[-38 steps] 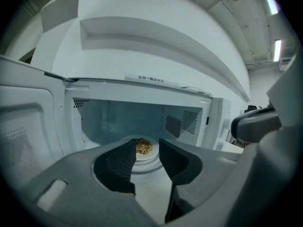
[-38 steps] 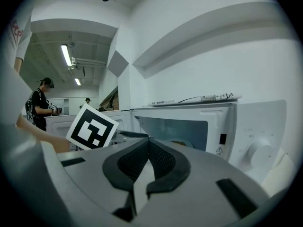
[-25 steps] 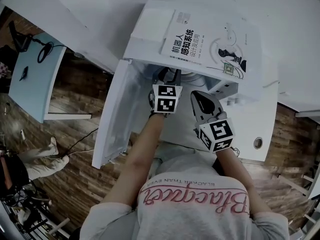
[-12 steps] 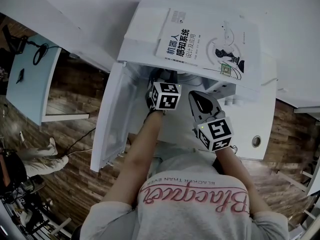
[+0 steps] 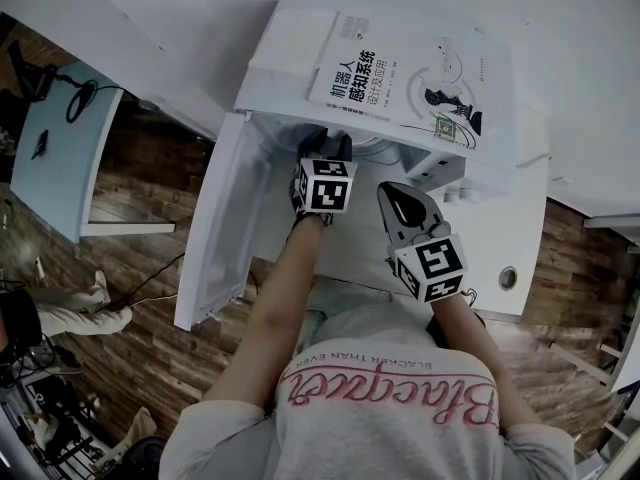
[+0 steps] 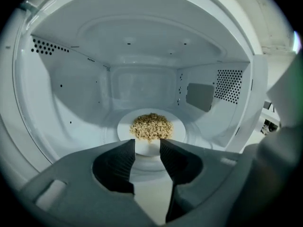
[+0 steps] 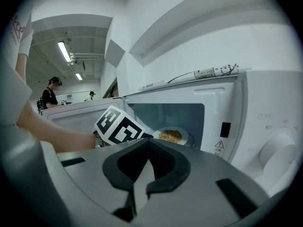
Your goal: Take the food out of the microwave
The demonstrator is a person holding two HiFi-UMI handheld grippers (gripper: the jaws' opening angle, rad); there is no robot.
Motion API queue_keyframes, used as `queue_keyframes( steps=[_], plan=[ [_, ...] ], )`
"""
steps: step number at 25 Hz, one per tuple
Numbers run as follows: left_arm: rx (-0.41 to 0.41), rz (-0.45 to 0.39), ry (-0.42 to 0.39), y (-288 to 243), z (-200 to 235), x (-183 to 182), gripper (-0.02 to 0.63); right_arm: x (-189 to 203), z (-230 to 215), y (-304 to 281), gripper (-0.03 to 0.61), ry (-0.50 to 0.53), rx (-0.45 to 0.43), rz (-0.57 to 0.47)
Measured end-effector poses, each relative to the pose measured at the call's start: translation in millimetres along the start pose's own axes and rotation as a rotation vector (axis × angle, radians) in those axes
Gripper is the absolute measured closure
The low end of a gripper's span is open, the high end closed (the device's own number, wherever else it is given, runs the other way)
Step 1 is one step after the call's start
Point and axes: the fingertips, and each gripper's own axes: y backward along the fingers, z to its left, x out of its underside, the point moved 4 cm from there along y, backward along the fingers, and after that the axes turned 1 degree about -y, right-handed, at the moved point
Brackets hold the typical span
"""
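The white microwave (image 5: 285,53) stands with its door (image 5: 225,228) swung open to the left. Inside, a white plate (image 6: 177,129) carries a heap of pale grainy food (image 6: 151,126) on the turntable. My left gripper (image 6: 147,143) reaches into the opening, low and just short of the plate. Its jaws have just been opening and stand apart, with the plate's near rim showing in the gap but untouched. In the head view the left gripper (image 5: 328,146) is at the cavity's mouth. My right gripper (image 5: 393,190) waits outside by the control panel, shut and empty. The right gripper (image 7: 149,141) looks at the plate (image 7: 171,136).
A large book (image 5: 410,78) lies on the microwave's top. Its control panel and dial (image 7: 275,148) are on the right. The white counter (image 5: 520,238) runs right of it. A pale desk (image 5: 60,158) stands at the left on wooden floor. People stand far off in the right gripper view.
My left gripper has edged a little lower and further into the microwave's mouth. The right gripper has stayed where it was.
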Motion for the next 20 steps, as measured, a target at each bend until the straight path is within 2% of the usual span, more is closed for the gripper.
queue_keyframes(
  steps=[15,17,20],
  plan=[
    [-0.046,0.042,0.099,34,-3,18,0.442,-11,7,17,0.567,0.017,-0.024,-0.020],
    [-0.037,0.044,0.149,37,-1,22,0.439,-11,10,18,0.567,0.016,-0.028,-0.020],
    [-0.002,0.039,0.321,40,4,31,0.427,-10,15,19,0.568,0.017,-0.032,-0.019]
  ],
)
